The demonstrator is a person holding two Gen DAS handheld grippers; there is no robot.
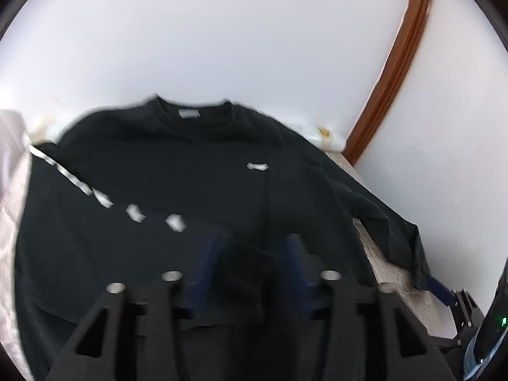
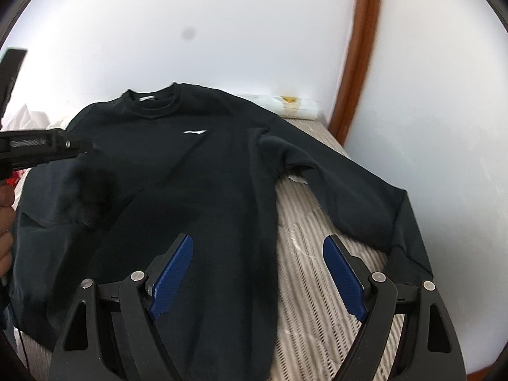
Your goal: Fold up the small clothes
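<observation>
A black long-sleeved sweatshirt (image 2: 190,165) with a small white chest logo lies face up on a striped bed (image 2: 304,222), collar at the far end. Its right sleeve (image 2: 355,197) stretches toward the bed's right edge. My left gripper (image 1: 250,254) is shut on a bunch of the sweatshirt's black fabric, likely the left sleeve, held over the body of the sweatshirt (image 1: 190,165); it also shows in the right wrist view (image 2: 79,149) at the left. My right gripper (image 2: 257,263) is open and empty, above the sweatshirt's lower right side and the bare bedcover.
A white wall (image 2: 222,31) rises behind the bed, with a brown wooden frame (image 2: 358,63) at the right. A white roll with a yellow mark (image 2: 285,101) lies at the bed's head. Pale cloth (image 1: 9,158) lies at the left edge.
</observation>
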